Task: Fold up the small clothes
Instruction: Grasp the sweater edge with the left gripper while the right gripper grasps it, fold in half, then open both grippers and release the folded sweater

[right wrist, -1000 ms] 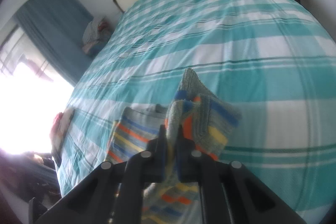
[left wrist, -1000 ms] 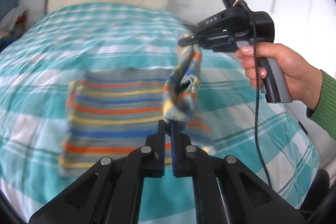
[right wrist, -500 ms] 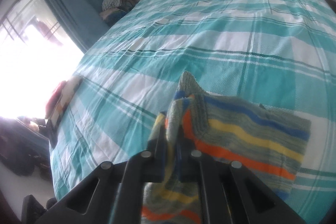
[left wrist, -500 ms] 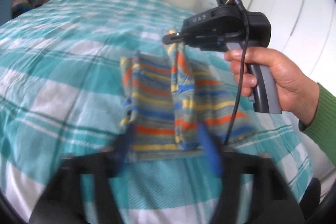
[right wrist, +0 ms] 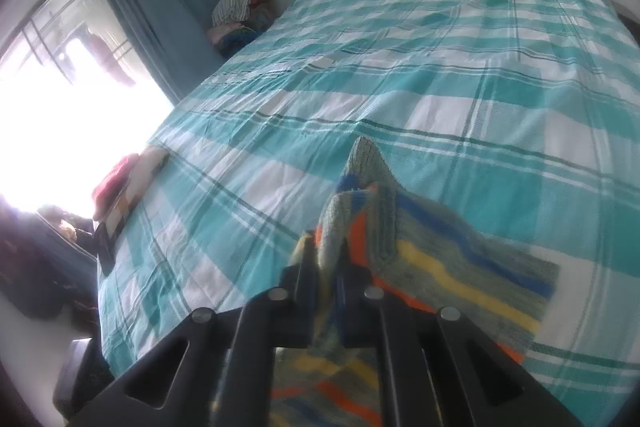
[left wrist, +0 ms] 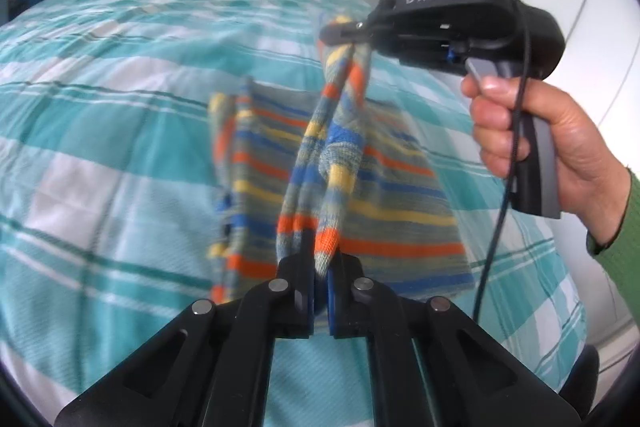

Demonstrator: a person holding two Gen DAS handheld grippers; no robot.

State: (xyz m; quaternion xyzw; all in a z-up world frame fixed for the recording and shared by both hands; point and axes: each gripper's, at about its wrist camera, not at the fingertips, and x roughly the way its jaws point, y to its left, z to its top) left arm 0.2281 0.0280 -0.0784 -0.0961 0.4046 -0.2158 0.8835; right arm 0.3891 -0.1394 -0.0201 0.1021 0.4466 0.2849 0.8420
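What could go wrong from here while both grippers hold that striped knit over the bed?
1. The left gripper pinches only a thin edge of the striped knit; it may slip out during the fold.
2. The cloth between it and the right gripper looks twisted and bunched, so it could land creased on the bedspread.
3. The right gripper's dangling cable might snag the fabric.

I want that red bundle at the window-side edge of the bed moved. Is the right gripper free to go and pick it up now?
Probably not: the right gripper is shut on the striped knit garment, and the red bundle lies well off to its side. The bedspread between looks clear.
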